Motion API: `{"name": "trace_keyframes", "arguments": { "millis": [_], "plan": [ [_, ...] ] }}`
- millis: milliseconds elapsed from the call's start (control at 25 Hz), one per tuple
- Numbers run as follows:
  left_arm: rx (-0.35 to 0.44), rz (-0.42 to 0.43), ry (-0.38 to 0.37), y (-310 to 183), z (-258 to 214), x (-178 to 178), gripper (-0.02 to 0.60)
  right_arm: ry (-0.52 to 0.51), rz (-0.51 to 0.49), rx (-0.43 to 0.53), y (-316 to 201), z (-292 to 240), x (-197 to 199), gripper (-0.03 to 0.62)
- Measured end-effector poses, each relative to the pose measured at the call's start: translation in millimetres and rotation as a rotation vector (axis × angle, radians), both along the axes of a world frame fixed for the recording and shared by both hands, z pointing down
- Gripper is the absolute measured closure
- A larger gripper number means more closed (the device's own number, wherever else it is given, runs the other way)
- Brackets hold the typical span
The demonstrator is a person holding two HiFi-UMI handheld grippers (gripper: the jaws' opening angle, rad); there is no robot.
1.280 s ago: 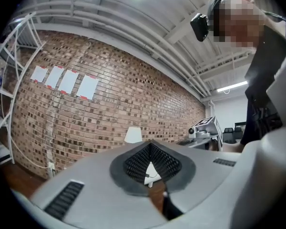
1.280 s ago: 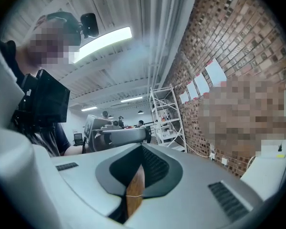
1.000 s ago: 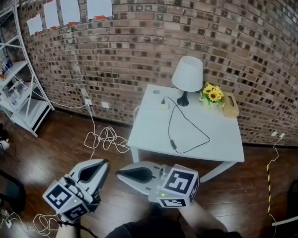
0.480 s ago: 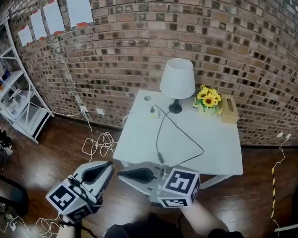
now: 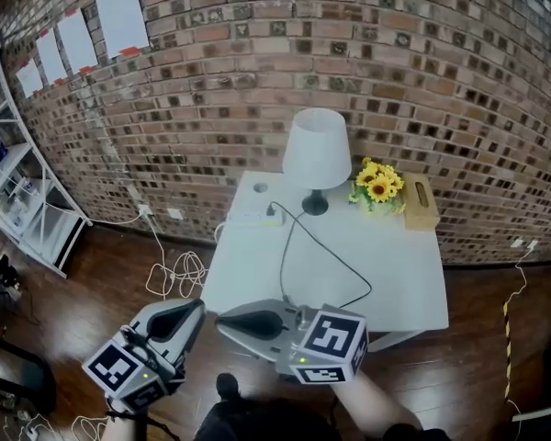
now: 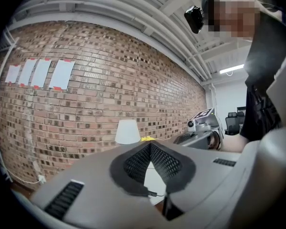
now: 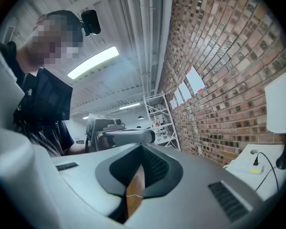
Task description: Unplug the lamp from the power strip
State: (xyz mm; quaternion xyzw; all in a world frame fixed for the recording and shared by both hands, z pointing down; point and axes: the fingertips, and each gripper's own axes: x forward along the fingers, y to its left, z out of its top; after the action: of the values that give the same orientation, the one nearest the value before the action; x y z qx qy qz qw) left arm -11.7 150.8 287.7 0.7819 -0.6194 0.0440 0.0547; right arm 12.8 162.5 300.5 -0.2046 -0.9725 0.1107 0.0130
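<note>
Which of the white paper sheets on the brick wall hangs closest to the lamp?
The rightmost sheet in the head view, which is also the highest. The others step down leftward, away from the lamp.

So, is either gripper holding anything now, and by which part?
Nothing is held: the left gripper and the right gripper are both shut and empty.

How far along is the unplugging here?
Nothing done: the lamp has its plug in the power strip on the white table. In hand: nothing; left claw and right claw are shut, empty, short of the table. Left: reach, grip plug, pull.
</note>
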Motion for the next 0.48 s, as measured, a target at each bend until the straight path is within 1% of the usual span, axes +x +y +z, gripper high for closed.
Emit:
{"name": "trace_keyframes", "arguments": {
  "millis": [80, 160, 240, 360, 480],
  "plan": [
    [0.047, 0.012, 0.024, -8, -3, -12, 0.572, -0.006, 0.020, -0.005, -6, 1, -6, 0.595],
    [0.079, 0.021, 0.027, -16, -6, -24, 0.572, 0.008, 0.043, 0.006, -12, 5, -14, 0.595],
    [0.084, 0.041, 0.021, -23, -6, -36, 0.572, 0.028, 0.076, 0.015, -20, 8, -24, 0.595],
    [0.090, 0.096, 0.021, -34, -8, -54, 0.572, 0.039, 0.139, 0.018, -35, 5, -45, 0.595],
    [0.059, 0.112, 0.017, -40, 0, -87, 0.572, 0.047, 0.158, 0.032, -37, -1, -73, 0.595]
  ]
}}
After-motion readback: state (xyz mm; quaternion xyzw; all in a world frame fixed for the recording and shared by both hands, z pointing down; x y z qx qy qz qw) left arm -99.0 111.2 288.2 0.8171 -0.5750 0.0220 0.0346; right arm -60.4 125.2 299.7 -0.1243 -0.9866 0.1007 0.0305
